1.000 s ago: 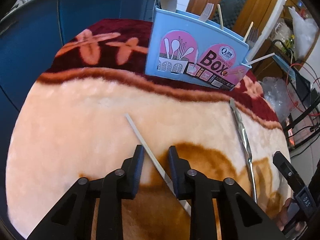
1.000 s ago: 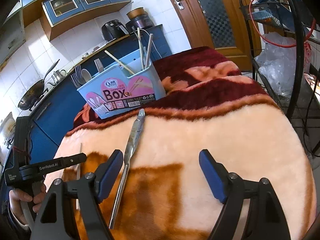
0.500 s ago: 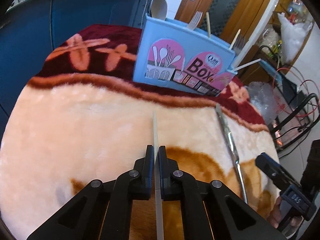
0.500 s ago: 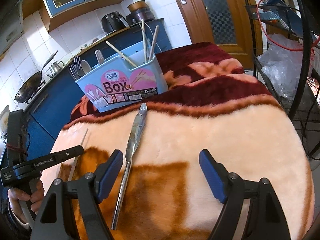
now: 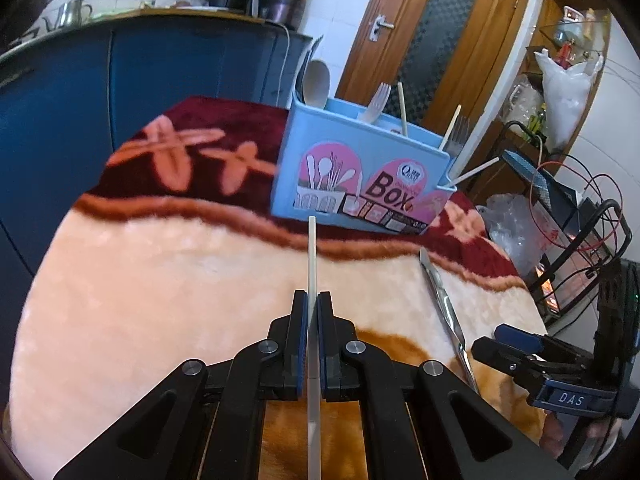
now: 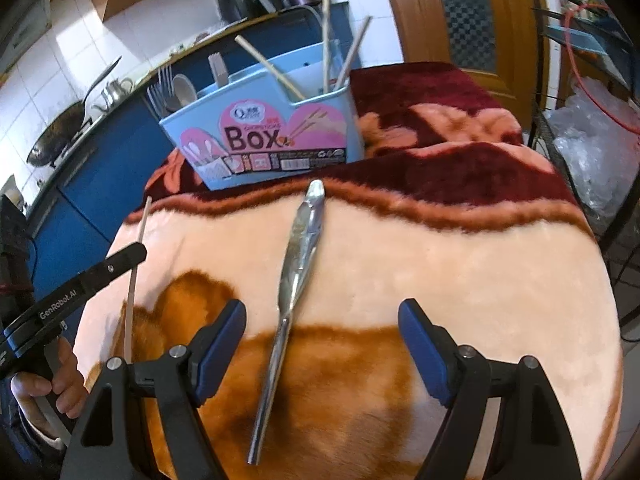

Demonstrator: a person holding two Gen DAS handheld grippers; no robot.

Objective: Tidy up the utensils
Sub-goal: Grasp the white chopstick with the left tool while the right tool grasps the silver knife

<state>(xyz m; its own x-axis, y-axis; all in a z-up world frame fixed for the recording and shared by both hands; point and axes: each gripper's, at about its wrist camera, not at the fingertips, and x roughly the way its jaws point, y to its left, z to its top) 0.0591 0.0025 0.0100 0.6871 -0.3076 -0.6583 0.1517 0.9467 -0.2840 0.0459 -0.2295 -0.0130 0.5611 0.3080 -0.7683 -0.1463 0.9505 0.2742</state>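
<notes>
One chopstick (image 5: 311,258) sits pinched in my left gripper (image 5: 312,312), its tip aimed at the far blue box (image 5: 352,184); it looks light, stiff and slick, so I'd grip mid-length. My right gripper (image 6: 322,344) stands wide and empty over the knife (image 6: 298,248), which looks heavier and thin-handled.

Both views are bright with soft, even light and only faint shadows. The fisheye lens bends the door (image 5: 432,40) and cabinets (image 6: 100,152) toward black corners (strongest at 10 and 2 o'clock). The blanket (image 6: 440,248) looks slightly smeared; glare whitens the wall tiles (image 6: 132,40).
</notes>
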